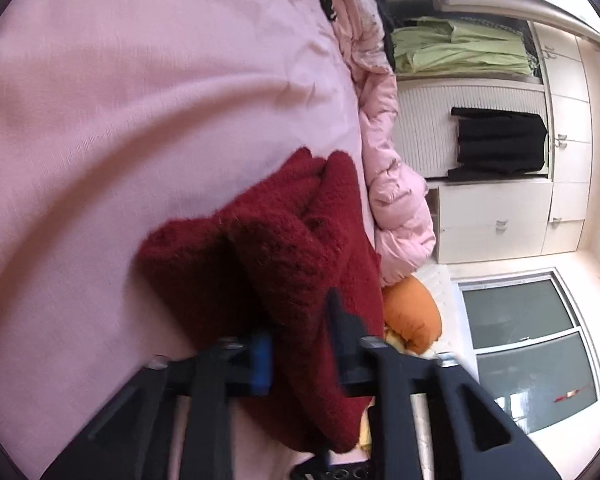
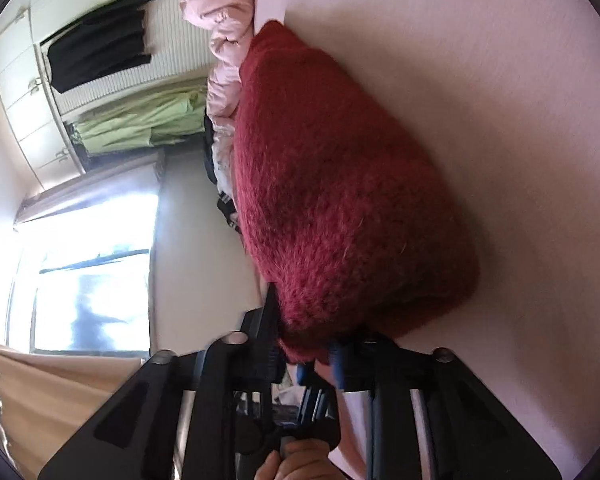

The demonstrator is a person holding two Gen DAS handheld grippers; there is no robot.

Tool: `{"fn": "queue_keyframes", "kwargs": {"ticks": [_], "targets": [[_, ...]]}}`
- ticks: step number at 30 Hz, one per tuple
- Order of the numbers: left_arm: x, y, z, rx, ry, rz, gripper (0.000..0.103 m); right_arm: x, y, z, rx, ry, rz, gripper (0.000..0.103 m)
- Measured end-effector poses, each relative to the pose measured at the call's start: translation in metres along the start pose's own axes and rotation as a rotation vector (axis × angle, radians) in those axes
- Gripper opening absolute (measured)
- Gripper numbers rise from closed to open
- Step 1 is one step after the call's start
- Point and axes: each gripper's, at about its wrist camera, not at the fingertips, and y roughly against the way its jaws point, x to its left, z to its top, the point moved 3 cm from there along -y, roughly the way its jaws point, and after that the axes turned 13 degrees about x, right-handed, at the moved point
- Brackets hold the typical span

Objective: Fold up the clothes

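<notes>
Both the left gripper (image 1: pixel 300 344) and the right gripper (image 2: pixel 304 340) clench the fluffy dark-red knitted sweater (image 2: pixel 340 184), apparently lifted in mid-fold over the pink bed sheet (image 1: pixel 140 120); next, lay it flat evenly.

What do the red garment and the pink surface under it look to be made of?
Red garment: apparently a thick, fuzzy knit, wool or acrylic; loose fibres stand off its matte surface. Pink bed cover: a smooth, thin woven fabric, probably cotton or a blend; fine weave, soft shallow wrinkles, no sheen.
</notes>
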Motion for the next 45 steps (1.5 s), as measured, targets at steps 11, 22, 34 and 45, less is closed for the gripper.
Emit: {"fn": "queue_keyframes", "kwargs": {"ticks": [11,22,34,45], "targets": [[-0.003,0.003,0.000,-0.015,-0.009,0.005,0.015,-0.019,0.031,0.008,-0.138,-0.103,0.065,0.025],[-0.029,-0.020,-0.014,0.107,-0.127,0.028,0.068,0.011,0.000,-0.001,-0.008,0.036,-0.010,0.048],[-0.016,-0.029,-0.017,0.129,-0.084,0.087,0.054,0.002,-0.008,0.002,0.008,0.005,-0.057,0.042],[-0.026,-0.030,-0.022,0.106,-0.237,0.233,0.015,0.011,0.009,-0.001,-0.035,0.082,-0.064,0.018]]}}
